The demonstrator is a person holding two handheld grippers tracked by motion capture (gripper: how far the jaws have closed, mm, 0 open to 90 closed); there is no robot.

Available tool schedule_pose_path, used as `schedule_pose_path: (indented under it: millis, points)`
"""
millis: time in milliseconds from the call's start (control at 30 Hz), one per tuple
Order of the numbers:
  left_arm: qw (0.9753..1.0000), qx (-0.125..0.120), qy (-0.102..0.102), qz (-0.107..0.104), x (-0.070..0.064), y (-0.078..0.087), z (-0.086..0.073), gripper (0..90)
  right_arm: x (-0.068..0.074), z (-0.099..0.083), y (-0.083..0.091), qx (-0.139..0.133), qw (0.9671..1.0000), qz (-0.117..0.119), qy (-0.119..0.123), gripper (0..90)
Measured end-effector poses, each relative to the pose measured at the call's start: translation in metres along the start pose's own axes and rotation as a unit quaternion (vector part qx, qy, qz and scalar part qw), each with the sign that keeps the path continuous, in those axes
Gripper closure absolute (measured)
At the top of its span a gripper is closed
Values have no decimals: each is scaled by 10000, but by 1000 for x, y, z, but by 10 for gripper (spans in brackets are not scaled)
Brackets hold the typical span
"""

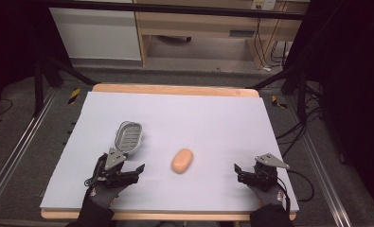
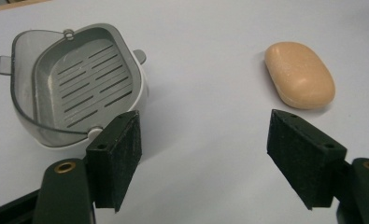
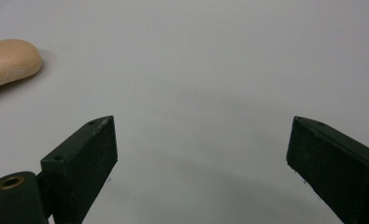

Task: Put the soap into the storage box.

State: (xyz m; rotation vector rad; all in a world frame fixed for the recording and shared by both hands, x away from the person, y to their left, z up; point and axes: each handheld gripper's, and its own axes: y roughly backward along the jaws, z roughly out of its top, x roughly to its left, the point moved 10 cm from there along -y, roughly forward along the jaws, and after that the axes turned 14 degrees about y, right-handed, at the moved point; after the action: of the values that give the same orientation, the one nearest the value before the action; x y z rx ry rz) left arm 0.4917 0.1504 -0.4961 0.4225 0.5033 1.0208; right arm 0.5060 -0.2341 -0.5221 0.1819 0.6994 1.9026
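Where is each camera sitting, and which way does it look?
High view: above the person's side, looking forward and down at the white-covered table; gloved hands with the left gripper and right gripper show.
Left gripper view: rides the left gripper, looking past its black fingers at the grey slotted plastic soap dish.
Right gripper view: rides the right gripper, looking past its fingers across the table.
Shared: all three see the peach oval soap bar.

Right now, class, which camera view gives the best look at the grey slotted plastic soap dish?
The left gripper view: the grey slotted plastic soap dish sits close, so its drain slots, rim and side tabs are clear. In the high view the dish is small, with the slots barely visible, beside the left gripper.
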Motion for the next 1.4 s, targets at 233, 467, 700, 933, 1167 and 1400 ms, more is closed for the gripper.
schedule_pose_path:
  millis: [233,467,700,933,1167,1400]
  points:
    - [10000,-3,-87,-28,-7,1,6,250,0,-1,0,49,10000,-33,12,84]
    - [9999,8,-125,-60,-13,-2,14,244,-1,1,1,30,10000,-59,-10,79]
    - [9997,92,-216,-97,-24,-13,19,233,-1,1,1,27,10000,-83,18,79]
    - [9993,90,-314,-183,-37,-19,27,232,0,1,1,46,10000,-68,27,79]
    - [9990,124,-364,-220,-46,-23,30,232,0,1,2,28,10000,-77,13,79]
    - [9987,160,-407,-271,-56,-31,33,232,0,1,2,54,9999,-85,32,78]
